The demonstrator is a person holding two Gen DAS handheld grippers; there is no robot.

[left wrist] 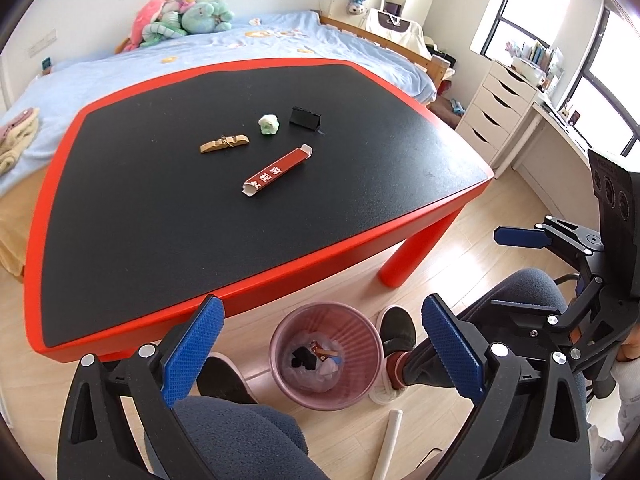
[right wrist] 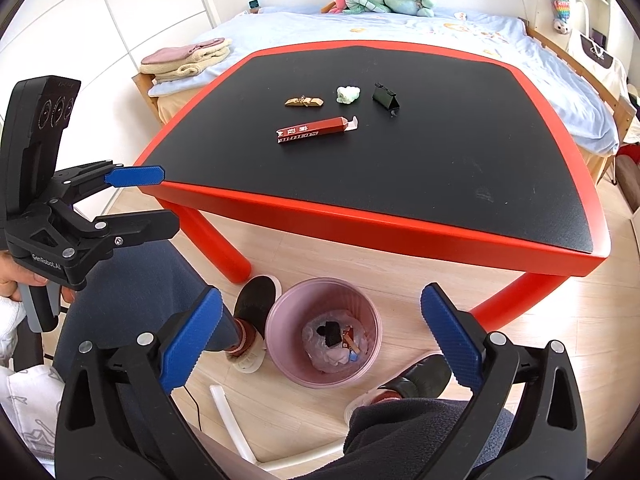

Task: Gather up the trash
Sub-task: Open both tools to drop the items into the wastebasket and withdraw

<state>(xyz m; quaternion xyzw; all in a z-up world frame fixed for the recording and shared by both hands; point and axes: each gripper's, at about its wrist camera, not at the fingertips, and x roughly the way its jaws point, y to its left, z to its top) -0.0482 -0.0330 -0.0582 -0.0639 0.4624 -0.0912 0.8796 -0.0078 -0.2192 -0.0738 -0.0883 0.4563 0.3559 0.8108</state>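
**Four items on the bench, both tongs empty above the bin**

You hold the left tongs spread wide with nothing between the blue pads, and the right tongs the same way, wide apart and empty. Both hang in front of the near edge of the bench, looking down toward the floor.

Count four loose things on the black top of the bench, grouped near its middle: one long red carton with white lettering and both end flaps open, lying flat nearest to you; one wooden clothespin beyond it on the left; one crumpled pale green wad to the right of the clothespin; and one black binder clip farthest right. None of the four touches another.

One pink waste bin stands on the wooden floor just in front of the bench, between your two feet. It is lined with a clear bag and already holds several scraps, among them a black piece and a red one. A white tube lies on the floor near the bin.
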